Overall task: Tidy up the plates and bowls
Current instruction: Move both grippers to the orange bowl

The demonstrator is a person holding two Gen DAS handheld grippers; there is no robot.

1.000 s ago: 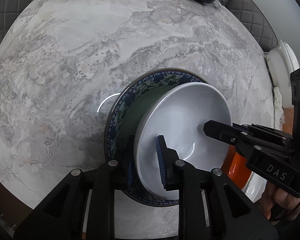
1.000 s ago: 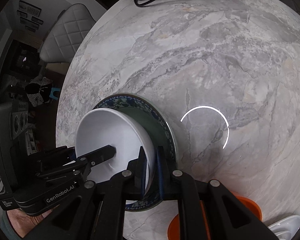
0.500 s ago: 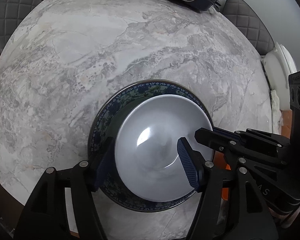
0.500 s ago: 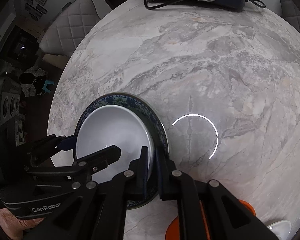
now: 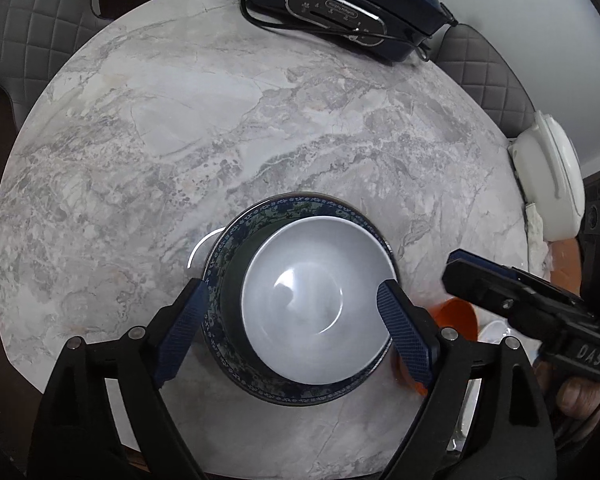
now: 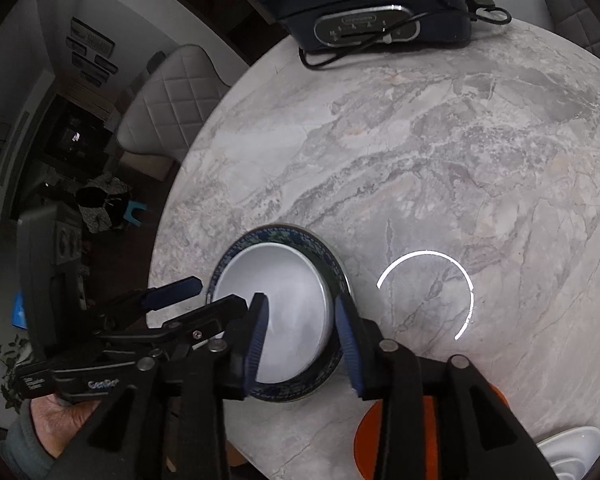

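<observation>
A white bowl (image 5: 317, 306) sits inside a blue-patterned plate (image 5: 236, 240) on the marble table (image 5: 180, 140). My left gripper (image 5: 296, 328) is open, its blue pads either side of the bowl, not touching it. My right gripper (image 6: 301, 332) is open above the near rim of the same bowl (image 6: 280, 300) and plate (image 6: 319, 248). The right gripper also shows in the left wrist view (image 5: 499, 284), off to the right of the stack. The left gripper shows in the right wrist view (image 6: 180, 300), left of the bowl.
An orange dish (image 6: 431, 432) and a white dish (image 6: 571, 448) lie at the table's near right edge. A dark blue appliance (image 5: 339, 4) with a cord stands at the far edge. A white appliance (image 5: 551, 180) sits to the right. Quilted chairs (image 6: 168, 100) surround the table.
Both grippers let go of the white bowl and opened. The bowl went from tilted to resting flat in the plate. Both grippers pulled back and up; the right one moved away rightward.
</observation>
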